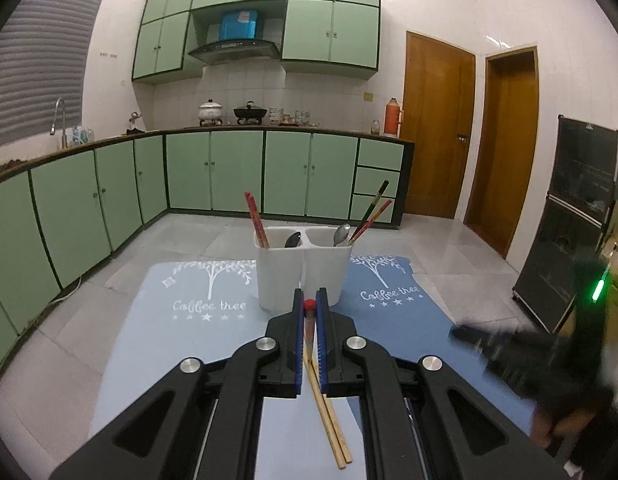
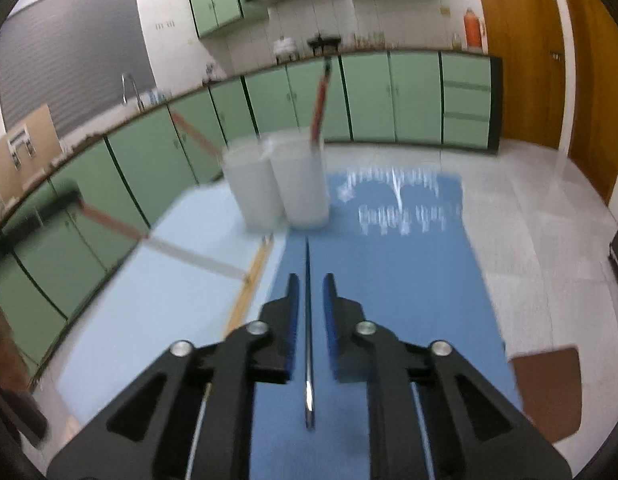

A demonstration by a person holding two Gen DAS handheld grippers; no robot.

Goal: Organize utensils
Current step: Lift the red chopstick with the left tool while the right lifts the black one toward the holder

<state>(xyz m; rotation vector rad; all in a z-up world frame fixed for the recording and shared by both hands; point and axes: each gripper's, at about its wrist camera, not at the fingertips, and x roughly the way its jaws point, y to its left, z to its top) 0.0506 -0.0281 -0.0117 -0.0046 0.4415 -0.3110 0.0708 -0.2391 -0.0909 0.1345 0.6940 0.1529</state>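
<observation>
White plastic caddy (image 1: 303, 266) sits dead centre of the left-wrist view, on the seam where the pale blue mat (image 1: 169, 344) meets the darker blue mat (image 1: 393, 312). It's already partly stocked: red chopsticks (image 1: 256, 220) and a dark spoon (image 1: 293, 239) in the left compartment, a shiny spoon (image 1: 341, 234) and more chopsticks (image 1: 371, 213) in the right one. So I'd guess we're well past halfway.

What's left is what I'm carrying. My left gripper (image 1: 309, 305) is clamped tight on a wooden chopstick pair (image 1: 327, 404) with a red tip poking out just below the caddy, the handles trailing back toward the bottom of the frame. My right gripper (image 2: 309, 285) has its jaws a little apart, with a thin metal utensil (image 2: 309, 340) seen edge-on running between them; neither pad looks to be pressing on it. That view is blurry though, so I can't swear to it.

Room-wise, plenty of bare mat around the caddy, and floor tile beyond. The mat edges drop to the floor at lower left and right. The main squeeze is the two grippers crowding the same small caddy.
</observation>
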